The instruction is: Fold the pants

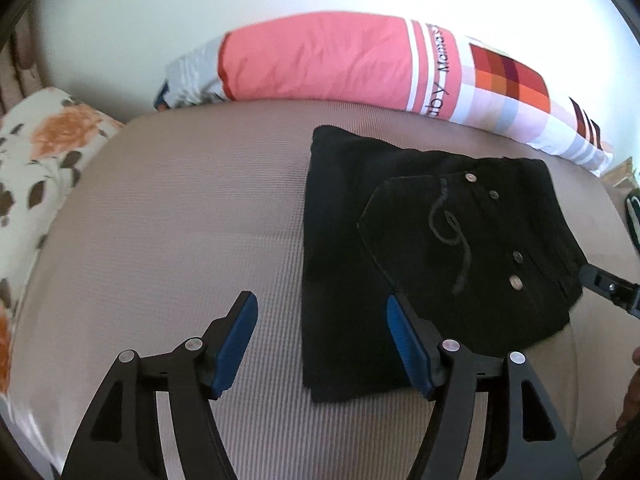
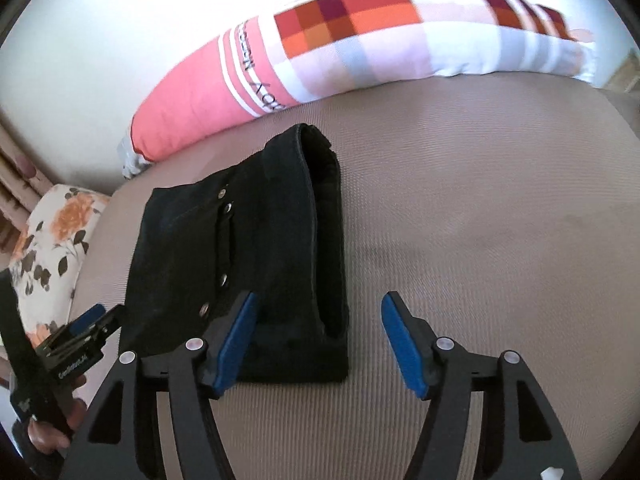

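The black pants (image 1: pixel 420 248) lie folded into a compact rectangle on the beige mattress (image 1: pixel 180 220), back pocket stitching and metal rivets facing up. My left gripper (image 1: pixel 322 320) hovers open at the near left corner of the bundle, nothing between its blue pads. In the right wrist view the pants (image 2: pixel 248 256) show their folded layers at the right edge. My right gripper (image 2: pixel 316 320) stands open at the near right corner, with nothing pressed between its pads. The left gripper's tip (image 2: pixel 94 318) shows at the left, and the right gripper's tip (image 1: pixel 608 284) shows at the pants' right edge.
A long pink and checked bolster (image 1: pixel 360 64) lies along the wall behind the pants. A floral pillow (image 1: pixel 44 168) sits at the left end of the mattress. A person's hand (image 2: pixel 52 428) holds the left gripper's handle. Bare mattress (image 2: pixel 480 220) spreads right of the pants.
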`<state>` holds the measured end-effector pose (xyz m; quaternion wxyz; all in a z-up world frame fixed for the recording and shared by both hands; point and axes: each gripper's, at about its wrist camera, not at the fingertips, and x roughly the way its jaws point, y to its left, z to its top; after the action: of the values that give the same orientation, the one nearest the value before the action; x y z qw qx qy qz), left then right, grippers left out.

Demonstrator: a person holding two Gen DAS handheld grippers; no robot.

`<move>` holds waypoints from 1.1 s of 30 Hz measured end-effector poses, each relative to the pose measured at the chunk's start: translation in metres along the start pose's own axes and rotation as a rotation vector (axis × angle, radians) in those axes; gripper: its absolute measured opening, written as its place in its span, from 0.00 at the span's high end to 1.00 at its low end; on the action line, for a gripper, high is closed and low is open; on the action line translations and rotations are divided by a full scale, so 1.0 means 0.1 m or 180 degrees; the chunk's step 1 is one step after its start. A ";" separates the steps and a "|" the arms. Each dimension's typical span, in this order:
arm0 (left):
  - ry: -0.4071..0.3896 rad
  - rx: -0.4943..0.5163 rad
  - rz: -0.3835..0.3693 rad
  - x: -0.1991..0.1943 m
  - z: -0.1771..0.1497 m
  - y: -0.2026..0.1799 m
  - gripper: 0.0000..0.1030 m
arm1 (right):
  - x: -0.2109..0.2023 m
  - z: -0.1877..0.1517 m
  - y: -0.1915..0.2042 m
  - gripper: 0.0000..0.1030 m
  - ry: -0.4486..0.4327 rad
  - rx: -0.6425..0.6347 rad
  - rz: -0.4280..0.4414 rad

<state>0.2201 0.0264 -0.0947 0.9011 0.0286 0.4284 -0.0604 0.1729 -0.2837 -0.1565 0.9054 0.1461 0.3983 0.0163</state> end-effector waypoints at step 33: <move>-0.0361 -0.0008 0.0292 -1.01 -0.82 -0.18 0.33 | -0.81 -0.89 0.76 0.28 -0.0590 -0.0689 -0.0367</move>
<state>0.0915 0.0256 -0.0684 0.9258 0.0436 0.3750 -0.0200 0.0593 -0.2006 -0.1342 0.9482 0.0255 0.3167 -0.0064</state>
